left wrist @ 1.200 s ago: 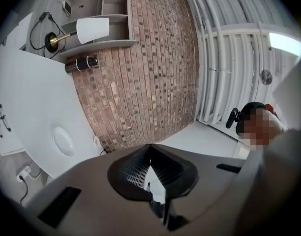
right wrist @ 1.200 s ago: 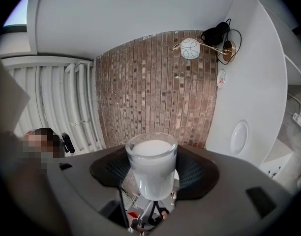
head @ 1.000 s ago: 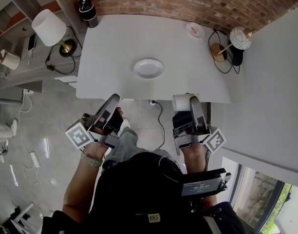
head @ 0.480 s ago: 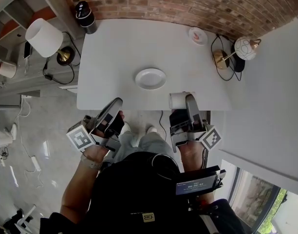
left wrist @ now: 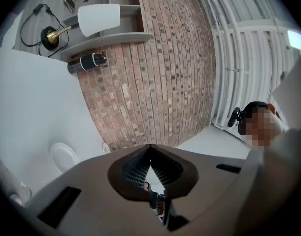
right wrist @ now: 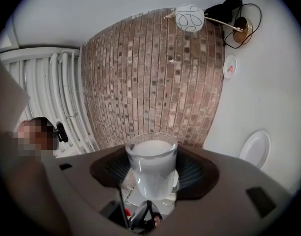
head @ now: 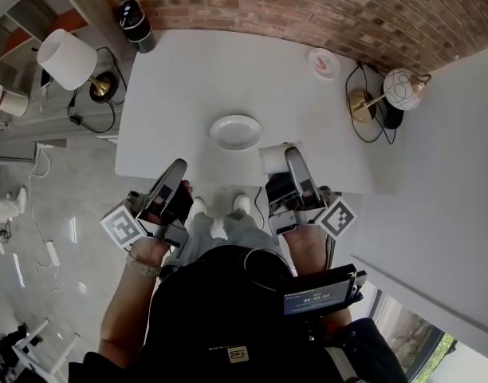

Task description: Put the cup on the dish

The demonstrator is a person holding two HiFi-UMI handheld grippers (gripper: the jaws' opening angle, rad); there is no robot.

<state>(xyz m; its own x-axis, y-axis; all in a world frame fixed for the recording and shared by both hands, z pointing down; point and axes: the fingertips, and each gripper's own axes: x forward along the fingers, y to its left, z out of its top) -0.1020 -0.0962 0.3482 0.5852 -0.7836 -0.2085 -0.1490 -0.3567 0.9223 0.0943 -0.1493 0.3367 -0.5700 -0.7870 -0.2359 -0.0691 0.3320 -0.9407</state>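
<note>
A white counter [head: 188, 78] stands against a brick wall [head: 308, 6], with glossy grey floor [head: 76, 198] at its near and left sides; a white dish [head: 236, 132] lies near the middle of its near half. The right hand-held gripper [right wrist: 151, 156] pinches a frosted cup [head: 272, 159] upright over the near edge, just right of the dish and apart from it; the left hand-held gripper [head: 177, 170] is pressed together and empty, off the near edge over the floor. A black bottle [head: 135, 24] stands at the far left corner; a saucer [head: 324, 62] lies far right; a globe lamp [head: 403, 88] stands further right.
</note>
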